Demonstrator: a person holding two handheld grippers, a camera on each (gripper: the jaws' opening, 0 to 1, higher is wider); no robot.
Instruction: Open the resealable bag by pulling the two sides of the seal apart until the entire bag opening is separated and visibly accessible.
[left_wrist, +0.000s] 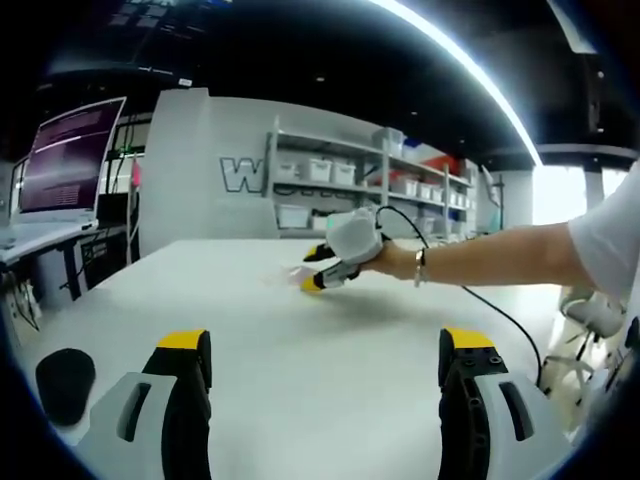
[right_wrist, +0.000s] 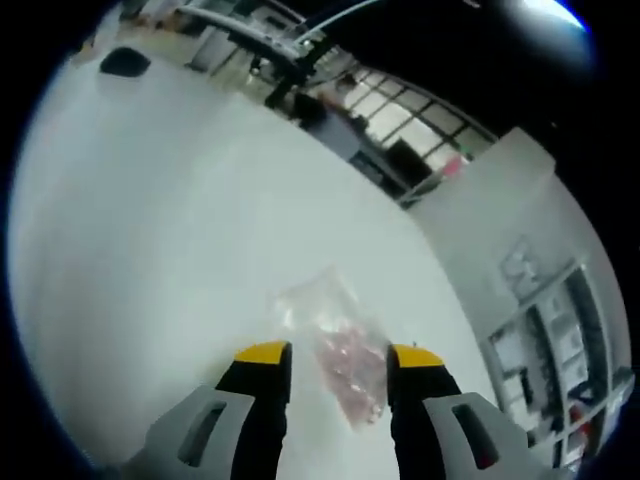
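A clear resealable bag (right_wrist: 335, 345) with pink pieces inside lies flat on the white table (right_wrist: 150, 250). My right gripper (right_wrist: 338, 354) is open just above it, with one yellow-tipped jaw on each side of the bag. In the left gripper view the right gripper (left_wrist: 318, 268) reaches down to the far part of the table, held by a person's hand (left_wrist: 385, 255), and the bag shows faintly beside its tips (left_wrist: 288, 275). My left gripper (left_wrist: 326, 342) stands wide open over the near table with nothing between its jaws, well short of the bag.
A black rounded object (left_wrist: 65, 382) lies on the table by its left edge, also seen far off (right_wrist: 125, 62). A monitor (left_wrist: 65, 155) stands on a desk to the left. Shelves with bins (left_wrist: 340, 175) line the back wall. A cable (left_wrist: 490, 305) trails from the right gripper.
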